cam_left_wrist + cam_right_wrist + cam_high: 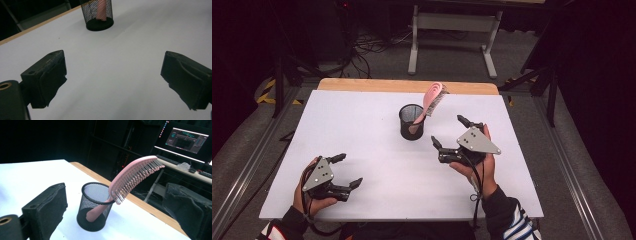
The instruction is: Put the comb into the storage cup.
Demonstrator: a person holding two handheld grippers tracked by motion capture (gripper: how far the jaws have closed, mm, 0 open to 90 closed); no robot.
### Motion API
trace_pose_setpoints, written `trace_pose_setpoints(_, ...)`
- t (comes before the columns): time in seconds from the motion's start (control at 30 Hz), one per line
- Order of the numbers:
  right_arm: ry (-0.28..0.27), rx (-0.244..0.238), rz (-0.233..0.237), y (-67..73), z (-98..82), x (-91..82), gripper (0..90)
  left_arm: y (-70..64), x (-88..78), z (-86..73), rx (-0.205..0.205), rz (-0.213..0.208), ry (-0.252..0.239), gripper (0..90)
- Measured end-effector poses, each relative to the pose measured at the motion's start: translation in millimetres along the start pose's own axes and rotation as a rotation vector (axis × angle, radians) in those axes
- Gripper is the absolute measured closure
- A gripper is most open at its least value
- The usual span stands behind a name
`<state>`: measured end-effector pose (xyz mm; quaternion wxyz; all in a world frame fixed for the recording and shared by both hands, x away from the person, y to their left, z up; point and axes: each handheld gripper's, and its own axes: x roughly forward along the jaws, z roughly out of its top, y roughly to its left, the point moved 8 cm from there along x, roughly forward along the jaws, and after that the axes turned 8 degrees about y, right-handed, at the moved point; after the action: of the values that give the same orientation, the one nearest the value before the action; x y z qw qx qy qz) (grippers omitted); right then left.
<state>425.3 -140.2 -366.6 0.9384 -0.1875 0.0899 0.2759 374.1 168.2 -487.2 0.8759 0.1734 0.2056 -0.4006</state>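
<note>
A pink hairbrush (432,101) (132,176) stands handle-down in a black mesh cup (412,121) (96,206) (98,13) near the middle of the white table (362,130), its bristled head leaning out over the rim to the right. My right gripper (452,131) (115,215) is open, a short way right of the cup and apart from it, with nothing between its jaws. My left gripper (348,170) (113,82) is open near the front left, far from the cup, over bare table.
A wooden strip (407,86) runs along the table's far edge. Beyond it stand a grey table frame (452,30) and cables on the floor. A lit monitor (186,140) sits on a desk in the right gripper view. Dark stands flank the table.
</note>
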Motion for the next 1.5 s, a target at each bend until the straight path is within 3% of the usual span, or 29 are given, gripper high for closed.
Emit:
trace_pose_setpoints(0.37, 0.012, -0.021, 0.006, -1.0, -15.7, -11.4, 5.9, -0.5, 1.0, 0.0, 0.001, -0.003, 0.002, 7.5)
trace_pose_setpoints(0.7, 0.031, -0.086, 0.010, 3.1, -33.9, -19.2, 5.6, -0.5, 1.3, 0.0, 0.003, -0.004, 0.005, 7.5)
trace_pose_setpoints(1.03, 0.059, -0.121, 0.000, 3.2, -52.5, -24.4, 5.6, -0.9, 1.6, 0.1, 0.004, -0.006, 0.006, 7.5)
trace_pose_setpoints(1.5, 0.099, -0.106, -0.006, -4.0, -85.5, -29.7, 6.0, -1.0, 1.7, -0.1, 0.008, -0.015, 0.005, 7.1)
